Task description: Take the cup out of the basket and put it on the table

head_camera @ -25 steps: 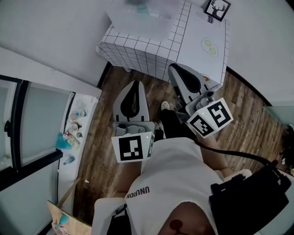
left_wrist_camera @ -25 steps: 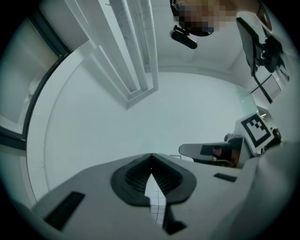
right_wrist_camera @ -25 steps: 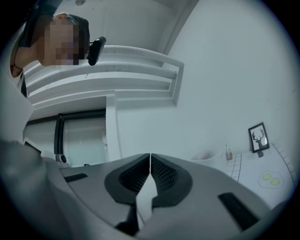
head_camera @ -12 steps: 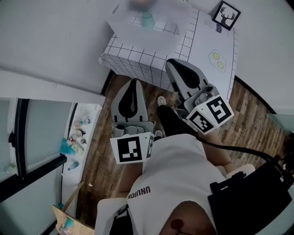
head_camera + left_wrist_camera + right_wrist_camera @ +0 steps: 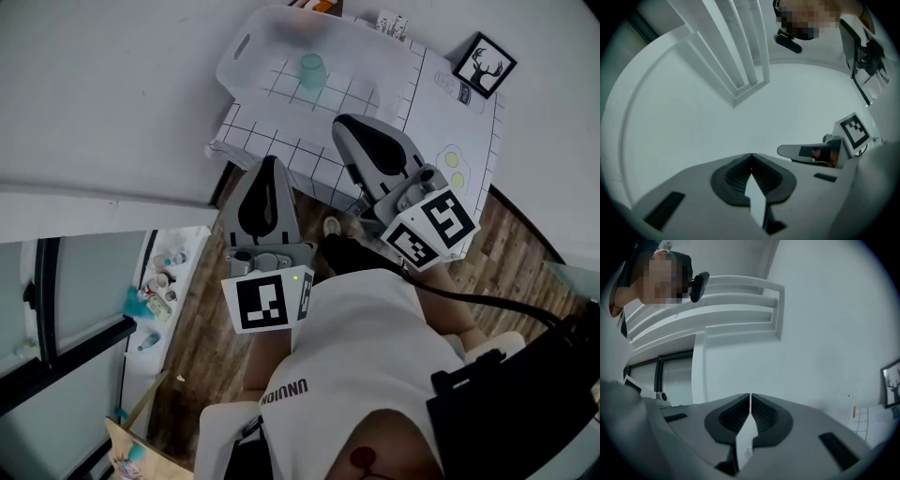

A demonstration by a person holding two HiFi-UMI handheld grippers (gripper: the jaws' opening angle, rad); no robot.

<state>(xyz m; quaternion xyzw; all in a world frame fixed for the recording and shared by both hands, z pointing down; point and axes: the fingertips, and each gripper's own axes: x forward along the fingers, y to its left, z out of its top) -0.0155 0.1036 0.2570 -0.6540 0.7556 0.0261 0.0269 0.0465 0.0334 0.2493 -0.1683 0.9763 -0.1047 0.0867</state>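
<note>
A pale teal cup [image 5: 311, 70] stands inside a translucent white basket [image 5: 246, 49] at the far left of the table [image 5: 422, 103], which has a grid-pattern cloth. Both grippers are held in the air in front of the table, short of the basket. My left gripper [image 5: 269, 162] hovers over the table's near edge, jaws shut with nothing in them [image 5: 751, 155]. My right gripper [image 5: 345, 127] reaches over the cloth to the right of the basket, also shut and empty [image 5: 750, 394]. Both gripper views face bare white wall and do not show the cup.
A framed deer picture [image 5: 486, 66] stands at the table's far right corner, and a yellow-green print [image 5: 452, 157] lies on the cloth. A low shelf with small bottles [image 5: 157, 279] lines the wall at left. Wooden floor [image 5: 202, 319] lies below.
The view has shifted, so the table, basket and cup now show fully. Both grippers stay shut and sit a little nearer the table.
</note>
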